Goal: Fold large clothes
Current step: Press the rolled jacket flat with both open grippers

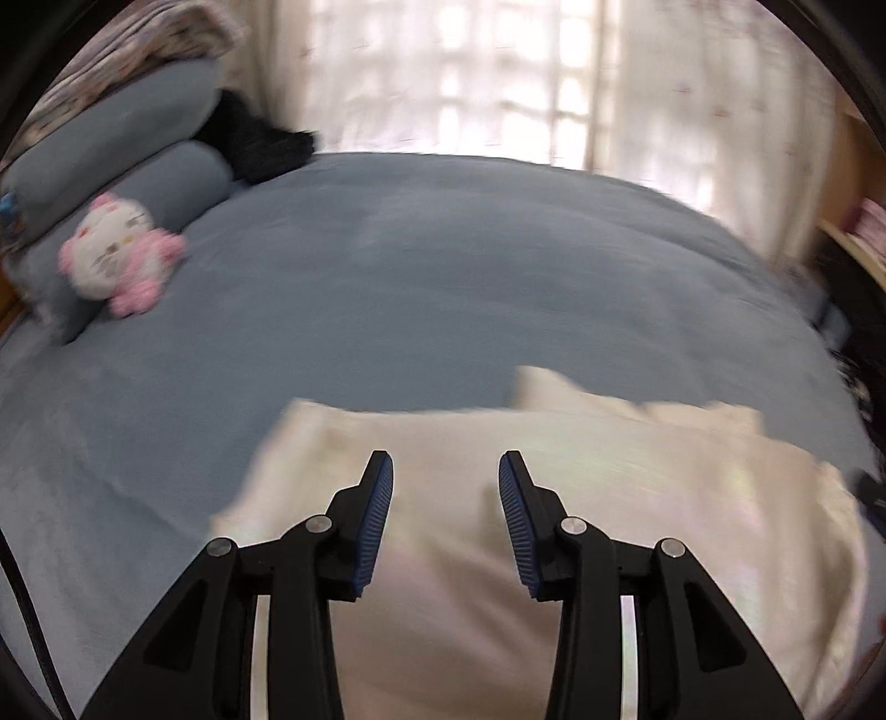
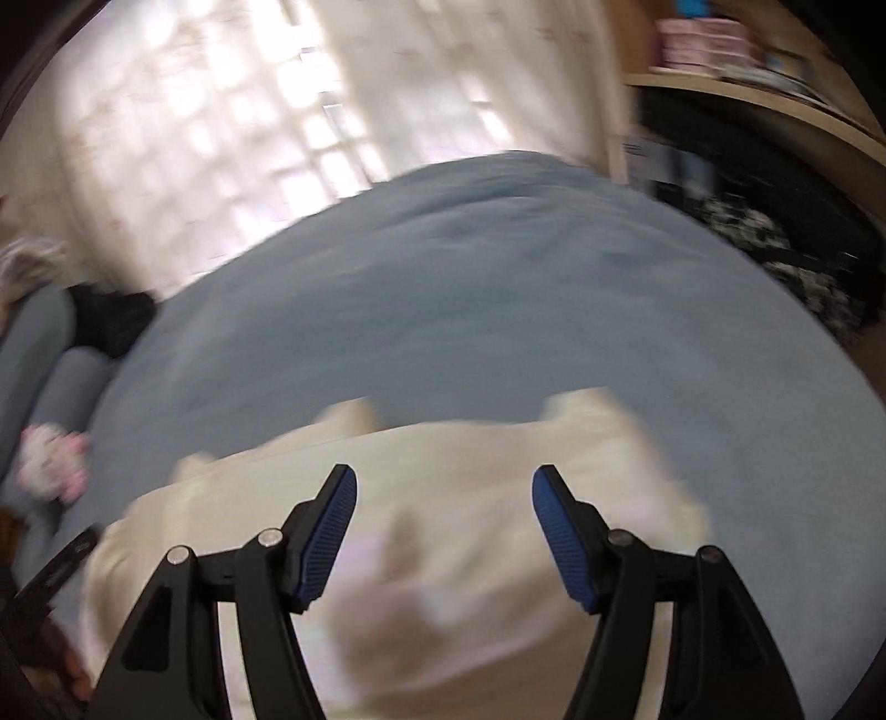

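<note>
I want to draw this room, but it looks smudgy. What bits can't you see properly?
- Cream garment: kind of clothing unclear, blurred in both views; near part hidden behind the left gripper and right gripper.
- Plush toy: smeared in right view.
- Shelf items: blurred, cut off by the edge.

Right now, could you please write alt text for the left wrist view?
An open left gripper hovers over a cream garment lying on a blue bed. A pink plush leans on the pillows, with a bright curtain behind.
</note>
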Tool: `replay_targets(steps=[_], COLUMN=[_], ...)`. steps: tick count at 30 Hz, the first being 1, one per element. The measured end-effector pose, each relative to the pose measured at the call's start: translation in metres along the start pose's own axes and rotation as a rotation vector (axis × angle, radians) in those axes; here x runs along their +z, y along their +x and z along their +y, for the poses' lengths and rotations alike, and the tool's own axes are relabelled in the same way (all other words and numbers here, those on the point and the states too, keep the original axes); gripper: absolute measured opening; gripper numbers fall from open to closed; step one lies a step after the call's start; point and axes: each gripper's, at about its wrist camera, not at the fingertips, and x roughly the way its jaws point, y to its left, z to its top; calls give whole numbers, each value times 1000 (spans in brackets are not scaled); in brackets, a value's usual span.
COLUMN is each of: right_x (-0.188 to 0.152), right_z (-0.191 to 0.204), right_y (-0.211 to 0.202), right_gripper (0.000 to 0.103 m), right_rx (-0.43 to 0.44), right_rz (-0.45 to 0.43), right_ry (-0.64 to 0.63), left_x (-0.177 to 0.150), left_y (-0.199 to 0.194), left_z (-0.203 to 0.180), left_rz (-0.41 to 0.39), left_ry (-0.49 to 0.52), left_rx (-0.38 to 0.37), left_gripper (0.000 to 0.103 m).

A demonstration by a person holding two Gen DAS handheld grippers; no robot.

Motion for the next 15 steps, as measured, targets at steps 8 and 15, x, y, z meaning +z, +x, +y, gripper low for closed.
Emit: replay_targets(steps=[8,15], right_x=[-45,-48], right_z=[66,41], right_y=[42,65], right_gripper=[67,66], right_rx=[24,-35], right_rz=[11,1], right_ry=[-208,-260], left_x=[-49,-52], left_y=[13,48], left_z=[-67,-64], left_rz=[-40,-29], left_ry=[164,189], left_rx=[-14,31], left_gripper=[38,47])
